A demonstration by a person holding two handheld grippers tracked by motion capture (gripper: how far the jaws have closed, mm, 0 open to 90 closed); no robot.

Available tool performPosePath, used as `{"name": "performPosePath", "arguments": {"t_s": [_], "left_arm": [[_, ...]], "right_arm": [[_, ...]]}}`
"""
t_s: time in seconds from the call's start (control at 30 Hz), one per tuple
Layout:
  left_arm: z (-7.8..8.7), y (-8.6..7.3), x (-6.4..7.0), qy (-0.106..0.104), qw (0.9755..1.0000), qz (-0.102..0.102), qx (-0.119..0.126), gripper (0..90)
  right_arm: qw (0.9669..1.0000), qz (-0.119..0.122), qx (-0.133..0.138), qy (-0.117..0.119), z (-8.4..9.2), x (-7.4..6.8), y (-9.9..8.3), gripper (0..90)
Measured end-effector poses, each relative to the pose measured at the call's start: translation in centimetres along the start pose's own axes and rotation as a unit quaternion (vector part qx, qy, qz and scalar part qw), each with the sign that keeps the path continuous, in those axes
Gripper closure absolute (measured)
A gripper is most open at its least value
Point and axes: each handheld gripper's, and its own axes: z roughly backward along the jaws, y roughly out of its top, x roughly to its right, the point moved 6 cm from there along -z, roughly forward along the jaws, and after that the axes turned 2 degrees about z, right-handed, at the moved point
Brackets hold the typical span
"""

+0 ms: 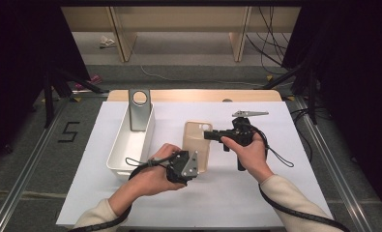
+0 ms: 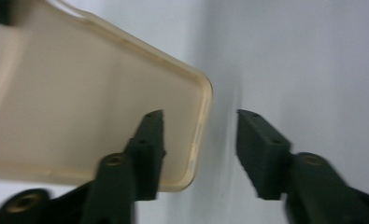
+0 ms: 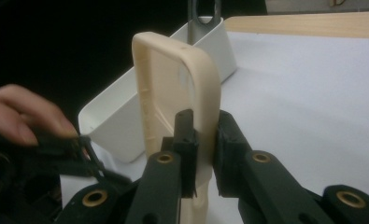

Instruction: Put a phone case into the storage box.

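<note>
The counter (image 1: 256,193), covered in white, fills the middle of the high view. Left of centre on it stands a white bin (image 1: 125,145), long and open-topped, with a grey phone case (image 1: 139,108) leaning upright at its far end. Just right of the bin, near the centre of the frame, is a beige phone case (image 1: 196,140), lifted and tilted off the counter.

The right tool (image 1: 213,135) comes in from the right and is clamped on the upper edge of the beige case; in the right gripper view its two black pads pinch the case's wall (image 3: 203,126), with the bin and the grey case behind. The left tool (image 1: 191,166) sits at the case's lower end with its jaws half apart; in the left gripper view the case's corner (image 2: 191,135) lies over one finger (image 2: 147,149) and the other finger stands clear, so it grips nothing.

This looks like a handover just completed, with the right tool now carrying the case. The next move probably calls for the left tool to back away, then the right to swing the case leftward over the bin and lower it in beside the grey one.
</note>
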Motion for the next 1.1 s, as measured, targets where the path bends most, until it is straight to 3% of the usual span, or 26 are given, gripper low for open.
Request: {"name": "performPosePath", "arguments": {"t_s": [0.1,0.2,0.4,0.53,0.6,0.73,0.93,1.1], "left_arm": [[0.7,0.3,-0.9,0.012,0.9978,0.052,0.04,30.9],[1.3,0.3,-1.9,0.03,0.993,0.094,0.065,23.1],[1.9,-0.3,-3.9,0.081,0.9766,0.176,0.094,23.1],[2.1,-0.5,-4.9,0.095,0.9612,0.231,0.117,25.8],[2.2,-0.6,-5.3,0.097,0.9556,0.248,0.126,28.8],[2.4,-0.6,-5.9,0.105,0.9475,0.271,0.135,32.3],[2.6,0.1,-6.9,0.106,0.9331,0.305,0.158,44.6],[2.4,0.4,-7.5,0.107,0.9243,0.327,0.165,54.0]], "right_arm": [[0.9999,0.009,0.002,-0.007,0.1,0.3,0.0,81.7],[0.9998,0.019,0.0,-0.007,0.2,0.4,-0.1,81.7],[0.9993,0.036,0.002,-0.008,0.2,0.3,-0.1,81.7],[0.9992,0.038,0.005,-0.009,0.3,0.4,-0.1,81.7],[0.9992,0.038,0.005,-0.01,0.3,0.4,-0.2,81.7],[0.999,0.044,0.004,-0.011,0.2,0.4,-0.3,81.6],[0.9989,0.045,0.002,-0.013,0.1,0.3,-0.4,81.5],[0.9988,0.047,0.002,-0.015,0.1,0.3,-0.4,81.5]]}}
